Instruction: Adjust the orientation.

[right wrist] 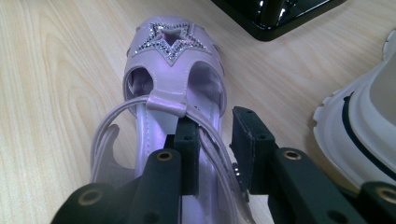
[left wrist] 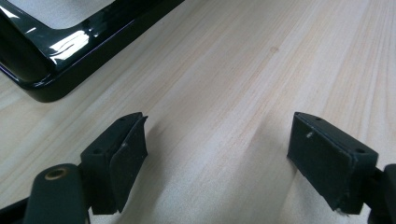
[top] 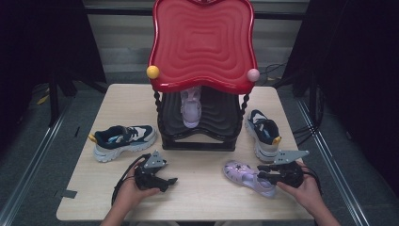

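A lilac sandal with a rhinestone star lies on the wooden table at the front right. My right gripper is at its heel end. In the right gripper view one jaw sits inside the sandal and the other outside, with the thin side strap between them; the right gripper is narrowly open, with a gap still showing. My left gripper rests low over bare table at the front left, and the left gripper is wide open with nothing between its pads.
A two-tier rack with a red wavy top and a glossy black base stands mid-table; a matching lilac sandal sits on its lower shelf. A navy-and-white sneaker lies to its left, and another sneaker to its right, close to my right gripper.
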Action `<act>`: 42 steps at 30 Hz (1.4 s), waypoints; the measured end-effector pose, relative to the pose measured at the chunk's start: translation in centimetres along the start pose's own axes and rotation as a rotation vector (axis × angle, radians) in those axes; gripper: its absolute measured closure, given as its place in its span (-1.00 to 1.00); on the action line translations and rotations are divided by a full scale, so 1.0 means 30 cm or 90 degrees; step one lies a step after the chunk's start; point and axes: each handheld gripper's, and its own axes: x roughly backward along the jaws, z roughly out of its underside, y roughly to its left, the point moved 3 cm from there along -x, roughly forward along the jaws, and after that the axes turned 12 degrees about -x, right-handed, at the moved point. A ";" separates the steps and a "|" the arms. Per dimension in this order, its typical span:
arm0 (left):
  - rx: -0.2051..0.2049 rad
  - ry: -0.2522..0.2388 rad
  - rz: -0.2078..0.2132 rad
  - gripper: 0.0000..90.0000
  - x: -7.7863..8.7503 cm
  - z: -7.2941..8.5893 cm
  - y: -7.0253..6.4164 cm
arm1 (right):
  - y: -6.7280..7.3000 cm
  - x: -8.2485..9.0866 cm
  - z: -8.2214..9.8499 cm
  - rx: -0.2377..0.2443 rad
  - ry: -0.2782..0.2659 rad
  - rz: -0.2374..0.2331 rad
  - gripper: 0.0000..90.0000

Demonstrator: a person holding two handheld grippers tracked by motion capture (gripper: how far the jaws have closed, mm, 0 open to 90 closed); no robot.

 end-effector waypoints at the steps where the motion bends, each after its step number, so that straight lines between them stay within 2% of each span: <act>1: 0.000 0.000 0.000 -0.58 0.000 0.000 0.000 | -0.002 -0.001 0.005 -0.001 -0.009 -0.003 0.63; 4: 0.000 0.000 0.000 -0.58 0.000 0.000 0.000 | -0.001 -0.003 0.011 -0.008 -0.017 -0.017 0.64; 7: 0.000 0.000 0.000 -0.58 0.000 0.000 0.000 | 0.001 -0.003 0.014 -0.005 -0.023 -0.011 0.69; 10: 0.000 0.000 0.000 -0.58 0.000 0.000 0.000 | 0.007 -0.003 0.012 0.005 -0.024 -0.016 0.81; 14: 0.000 0.000 0.000 -0.58 0.000 0.000 0.000 | 0.022 -0.005 0.006 0.026 -0.024 -0.015 0.86; 21: 0.000 0.000 0.000 -0.58 0.000 0.000 0.000 | 0.038 0.000 -0.005 0.034 -0.038 -0.016 0.88; 31: 0.000 0.000 0.000 -0.58 0.000 0.000 0.000 | 0.066 0.031 -0.031 0.051 -0.076 -0.007 0.88; 38: 0.000 0.000 0.000 -0.58 0.000 0.000 0.000 | 0.098 0.048 -0.068 0.062 -0.112 -0.006 0.88; 42: 0.000 -0.001 0.000 -0.58 0.000 0.000 0.000 | 0.112 0.052 -0.084 0.061 -0.119 -0.007 0.88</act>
